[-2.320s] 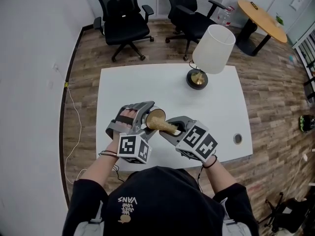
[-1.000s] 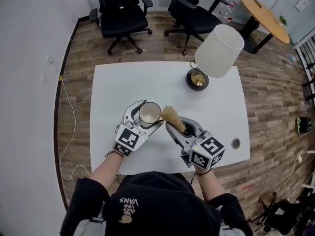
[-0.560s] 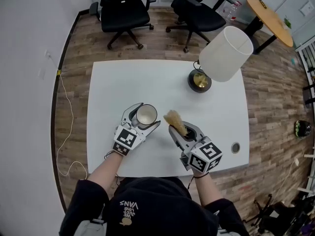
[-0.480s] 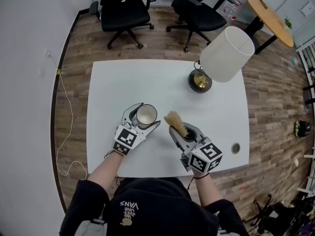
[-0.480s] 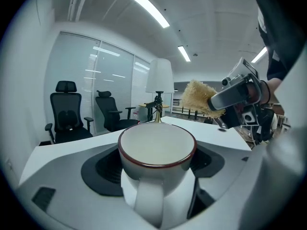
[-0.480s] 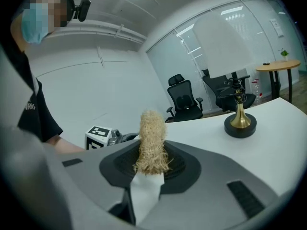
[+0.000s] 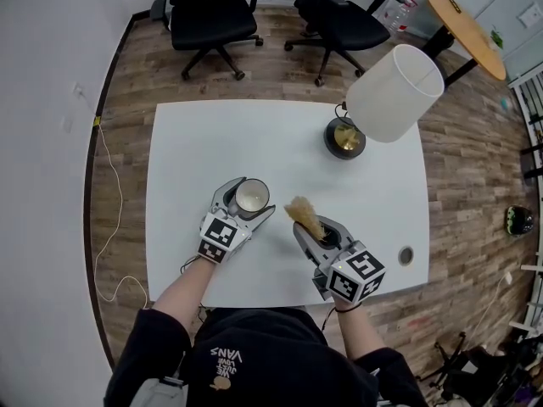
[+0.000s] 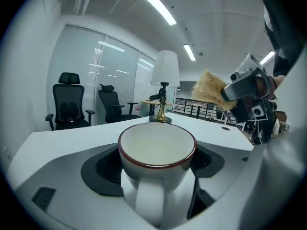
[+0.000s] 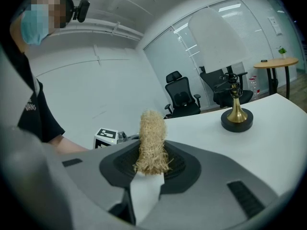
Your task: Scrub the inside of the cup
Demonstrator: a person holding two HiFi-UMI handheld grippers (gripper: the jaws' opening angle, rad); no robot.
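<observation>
Nearest the viewer, the left gripper (image 7: 248, 203), jaws set wide, clasped the white cup (image 7: 252, 196) by its sides, mouth up, low at the near part of the white table (image 7: 221, 142). Just right of the cup, the right gripper (image 7: 316, 227) pinched a straw-coloured brush (image 7: 302, 214) by its handle, bristles clear of the cup. Seconds before, the bristles had been inside the raised cup. Both hands had since lowered and parted, so scrubbing looked finished or paused. Beyond the cup, to the right, stood a lamp (image 7: 393, 91). Farther off were two black office chairs (image 7: 208, 15) on a wood floor (image 7: 127, 142).
</observation>
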